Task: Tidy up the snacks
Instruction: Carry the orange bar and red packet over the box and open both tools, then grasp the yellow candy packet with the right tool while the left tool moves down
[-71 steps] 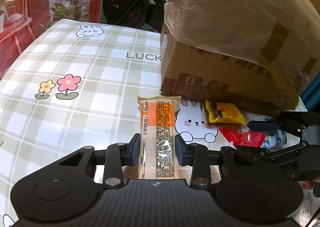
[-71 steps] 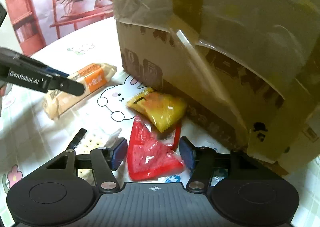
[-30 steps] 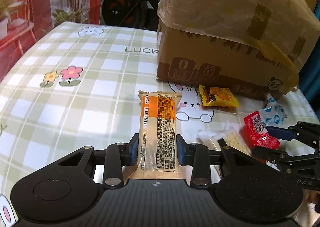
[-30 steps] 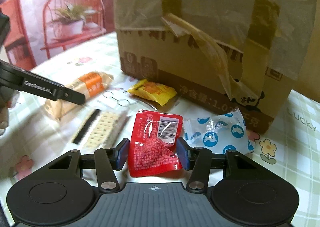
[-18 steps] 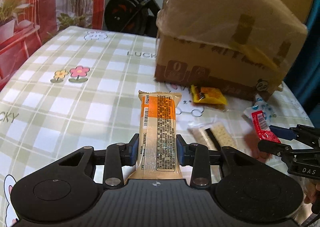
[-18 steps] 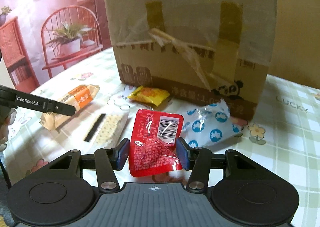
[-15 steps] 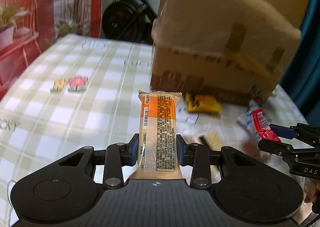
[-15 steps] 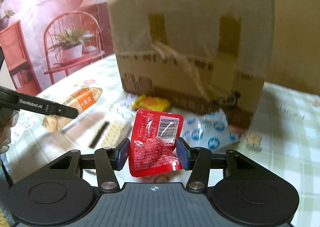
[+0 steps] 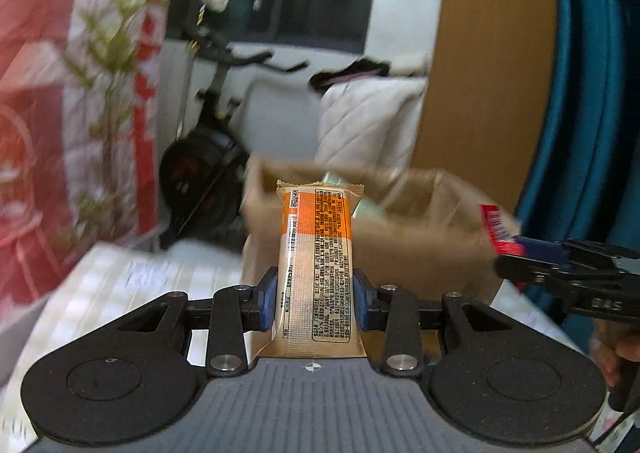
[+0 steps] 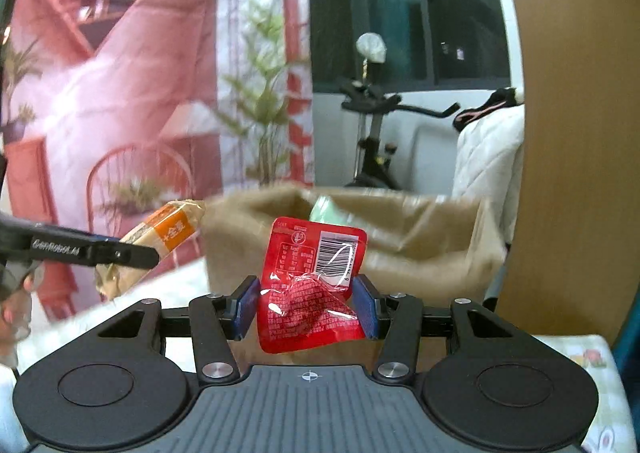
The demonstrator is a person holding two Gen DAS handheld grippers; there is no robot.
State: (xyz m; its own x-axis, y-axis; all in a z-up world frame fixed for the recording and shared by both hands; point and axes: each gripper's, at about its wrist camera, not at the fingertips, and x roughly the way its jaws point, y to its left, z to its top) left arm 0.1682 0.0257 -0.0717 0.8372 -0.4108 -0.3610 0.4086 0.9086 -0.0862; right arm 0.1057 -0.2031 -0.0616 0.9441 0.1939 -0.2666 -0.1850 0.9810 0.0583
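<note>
Both snacks, orange bar (image 9: pixel 316 253) & red packet (image 10: pixel 312 285), now up level w/ open box (image 10: pixel 420 245).

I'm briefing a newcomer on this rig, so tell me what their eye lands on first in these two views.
In the left wrist view, the orange-and-tan snack bar stands upright in the left tongs, dead centre. In the right wrist view, the red snack packet with its barcode sits clamped in the right tongs. Behind both, the open cardboard box fills the middle, with something pale green inside.
</note>
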